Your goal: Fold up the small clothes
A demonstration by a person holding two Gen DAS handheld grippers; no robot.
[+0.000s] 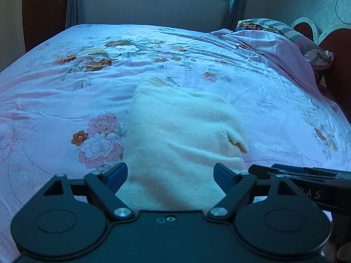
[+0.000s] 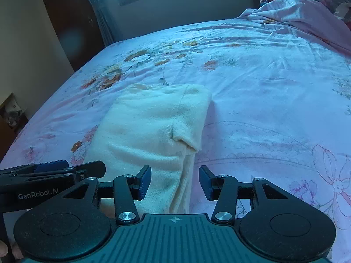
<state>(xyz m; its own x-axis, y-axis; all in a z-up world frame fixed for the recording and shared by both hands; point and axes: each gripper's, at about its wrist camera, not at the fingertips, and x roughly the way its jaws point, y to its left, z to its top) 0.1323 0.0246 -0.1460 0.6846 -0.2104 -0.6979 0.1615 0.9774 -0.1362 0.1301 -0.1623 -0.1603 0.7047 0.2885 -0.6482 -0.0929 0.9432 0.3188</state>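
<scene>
Left wrist view: I see the cream garment folded on the floral bedsheet, mid-frame.
My left gripper is spread wide, gripping nothing; my right gripper is half-spread over the garment's near edge, also without a grip.

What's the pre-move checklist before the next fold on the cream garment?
1. Left gripper empty, jaws apart: ok.
2. Right gripper empty, jaws apart: ok.
3. Cream garment lying on the floral bedsheet, not hanging over the bed's edge: ok.
4. Folded layers lying flat: not ok, a corner flap sticks up.
5. Near hem reachable: cannot tell, hidden under the grippers.
6. Bedsheet beside the garment free of other items: ok.
</scene>
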